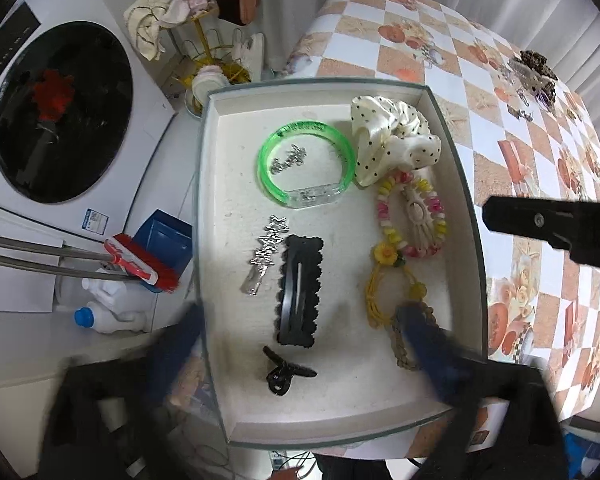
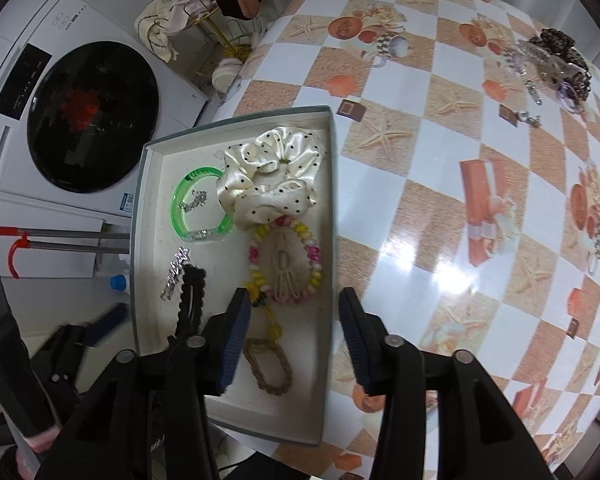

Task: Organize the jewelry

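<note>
A shallow white box [image 1: 432, 92] [image 2: 332, 200] sits at the table's left edge. It holds a green bangle [image 1: 306, 162] [image 2: 200, 204], a polka-dot scrunchie [image 1: 392, 140] [image 2: 272, 180], a pink-yellow bead bracelet [image 1: 412, 216] [image 2: 286, 264], a yellow cord bracelet [image 1: 388, 280], a brown braided band [image 2: 268, 368], a black scalloped clip [image 1: 300, 288], a silver clip [image 1: 268, 254] and a small black claw clip [image 1: 286, 374]. My left gripper [image 1: 300, 328] is open and blurred over the box's near end. My right gripper [image 2: 296, 336] is open and empty above the box's right wall. A pile of loose jewelry [image 2: 552, 68] [image 1: 534, 76] lies at the table's far right.
The table carries a checked orange-white oilcloth [image 2: 420, 200]. A white washing machine [image 1: 60, 112] stands left of it, with a red broom [image 1: 140, 264], a blue dustpan, bottles and a gold rack with cloths [image 1: 204, 40] on the floor.
</note>
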Action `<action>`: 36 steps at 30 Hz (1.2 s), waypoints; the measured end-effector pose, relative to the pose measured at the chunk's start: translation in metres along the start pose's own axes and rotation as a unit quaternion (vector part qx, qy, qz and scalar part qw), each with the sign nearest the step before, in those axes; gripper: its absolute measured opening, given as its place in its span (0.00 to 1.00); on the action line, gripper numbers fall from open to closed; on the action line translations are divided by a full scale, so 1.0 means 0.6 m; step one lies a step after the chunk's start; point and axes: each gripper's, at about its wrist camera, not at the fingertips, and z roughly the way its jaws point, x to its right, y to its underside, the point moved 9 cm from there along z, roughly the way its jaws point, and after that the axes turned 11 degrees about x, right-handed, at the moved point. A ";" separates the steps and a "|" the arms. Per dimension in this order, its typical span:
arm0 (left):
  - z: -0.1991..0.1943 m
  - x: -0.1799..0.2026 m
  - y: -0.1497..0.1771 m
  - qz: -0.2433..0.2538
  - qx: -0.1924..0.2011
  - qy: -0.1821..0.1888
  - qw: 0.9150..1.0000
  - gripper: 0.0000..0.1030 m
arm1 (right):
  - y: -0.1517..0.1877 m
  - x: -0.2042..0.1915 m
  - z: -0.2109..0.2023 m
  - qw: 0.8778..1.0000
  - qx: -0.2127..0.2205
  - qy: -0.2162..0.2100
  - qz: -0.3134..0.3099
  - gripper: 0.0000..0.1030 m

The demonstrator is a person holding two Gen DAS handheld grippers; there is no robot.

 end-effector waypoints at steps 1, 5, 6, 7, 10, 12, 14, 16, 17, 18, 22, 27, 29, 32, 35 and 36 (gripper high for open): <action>-0.004 0.000 0.001 0.000 0.000 0.002 1.000 1.00 | 0.000 0.003 -0.008 1.000 0.000 0.000 0.000 0.54; -0.016 -0.005 0.006 -0.001 -0.003 -0.007 1.000 1.00 | 0.009 0.005 -0.024 1.000 -0.001 0.002 -0.004 0.54; -0.018 -0.008 0.006 -0.001 -0.004 -0.012 1.000 1.00 | 0.011 0.003 -0.026 1.000 -0.001 0.002 -0.005 0.55; -0.022 -0.010 0.007 -0.002 -0.006 -0.015 1.000 1.00 | 0.012 0.002 -0.031 1.000 -0.001 0.003 -0.007 0.55; -0.035 -0.015 0.005 -0.005 -0.004 -0.021 1.000 1.00 | 0.015 -0.005 -0.043 1.000 -0.001 0.005 -0.016 0.65; -0.049 -0.019 0.000 -0.006 0.003 -0.021 1.000 1.00 | 0.017 -0.012 -0.055 1.000 0.003 0.007 -0.028 0.66; -0.064 -0.022 -0.007 -0.009 0.013 -0.022 1.000 1.00 | 0.016 -0.019 -0.063 0.999 0.004 0.014 -0.040 0.77; -0.077 -0.025 -0.015 -0.008 0.021 -0.024 0.999 1.00 | 0.013 -0.023 -0.075 0.999 0.011 0.021 -0.049 0.81; -0.084 -0.026 -0.018 -0.007 0.024 -0.023 0.999 1.00 | 0.012 -0.025 -0.083 0.998 0.014 0.024 -0.054 0.81; -0.090 -0.027 -0.020 -0.007 0.025 -0.021 0.999 1.00 | 0.010 -0.027 -0.089 0.998 0.015 0.028 -0.059 0.81; -0.113 -0.028 -0.027 -0.008 0.033 -0.020 0.999 1.00 | 0.001 -0.035 -0.113 0.996 0.026 0.037 -0.073 0.82; -0.140 -0.028 -0.036 -0.001 0.041 -0.027 0.999 1.00 | -0.013 -0.046 -0.141 0.994 0.049 0.043 -0.092 1.00; -0.152 -0.031 -0.040 -0.001 0.045 -0.028 0.999 1.00 | -0.018 -0.050 -0.152 0.993 0.057 0.046 -0.098 1.00; -0.168 -0.030 -0.046 -0.001 0.046 -0.028 0.999 1.00 | -0.024 -0.055 -0.164 0.992 0.059 0.044 -0.098 1.00; -0.183 -0.029 -0.053 -0.002 0.052 -0.028 0.998 1.00 | -0.028 -0.057 -0.174 0.992 0.061 0.047 -0.100 1.00; -0.186 -0.028 -0.055 -0.002 0.053 -0.027 0.998 1.00 | -0.029 -0.058 -0.177 0.992 0.063 0.048 -0.100 1.00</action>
